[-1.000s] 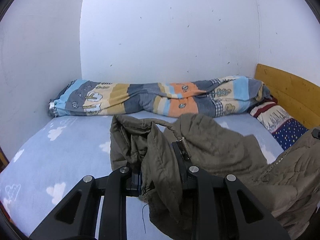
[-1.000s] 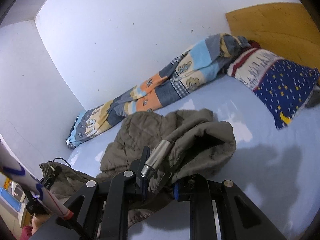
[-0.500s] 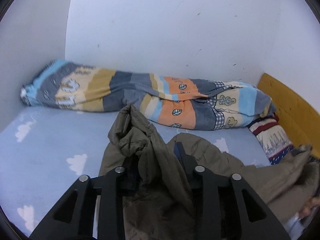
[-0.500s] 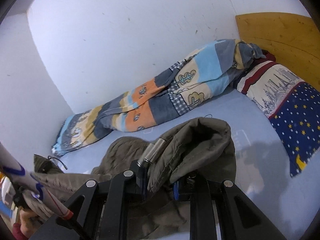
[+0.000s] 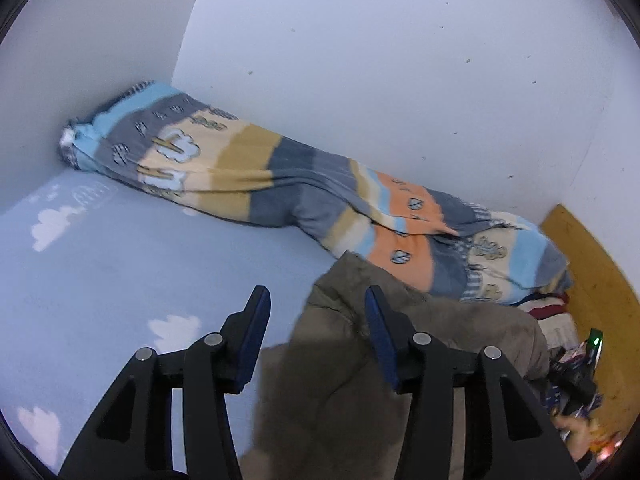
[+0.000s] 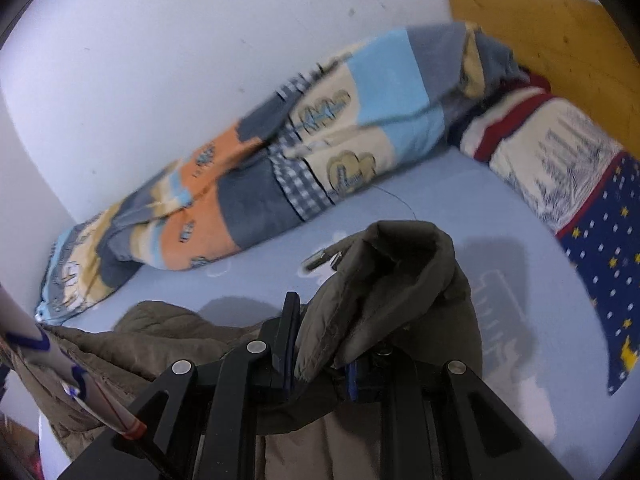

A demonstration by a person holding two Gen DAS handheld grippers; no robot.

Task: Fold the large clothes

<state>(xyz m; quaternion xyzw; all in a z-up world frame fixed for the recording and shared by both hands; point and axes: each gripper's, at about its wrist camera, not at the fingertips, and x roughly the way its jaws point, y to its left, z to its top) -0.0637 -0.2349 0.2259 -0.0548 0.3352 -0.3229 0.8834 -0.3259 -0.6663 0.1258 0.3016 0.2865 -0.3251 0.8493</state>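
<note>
An olive quilted jacket [image 5: 340, 380] lies on the blue bed sheet [image 5: 100, 272]. My left gripper [image 5: 316, 294] has its jaws opening. A fold of the jacket hangs between them, resting against the right finger [image 5: 380, 320], with a gap to the left one. In the right wrist view my right gripper [image 6: 320, 332] is shut on a bunched fold of the jacket [image 6: 400, 264], which drapes over and hides the right finger. A metal-tipped drawstring [image 6: 316, 260] dangles from that fold above the sheet.
A rolled striped quilt [image 5: 280, 184] [image 6: 260, 184] lies along the white wall. A patterned pillow [image 6: 580, 184] leans on the wooden headboard [image 6: 560, 28]. A white bar with blue marks [image 6: 40, 356] crosses the lower left. A device with a green light [image 5: 596, 338] sits at the right.
My left jaws have parted and let go of the jacket fold they were pinching. Both grippers have travelled closer to the quilt, and the right one keeps its grip.
</note>
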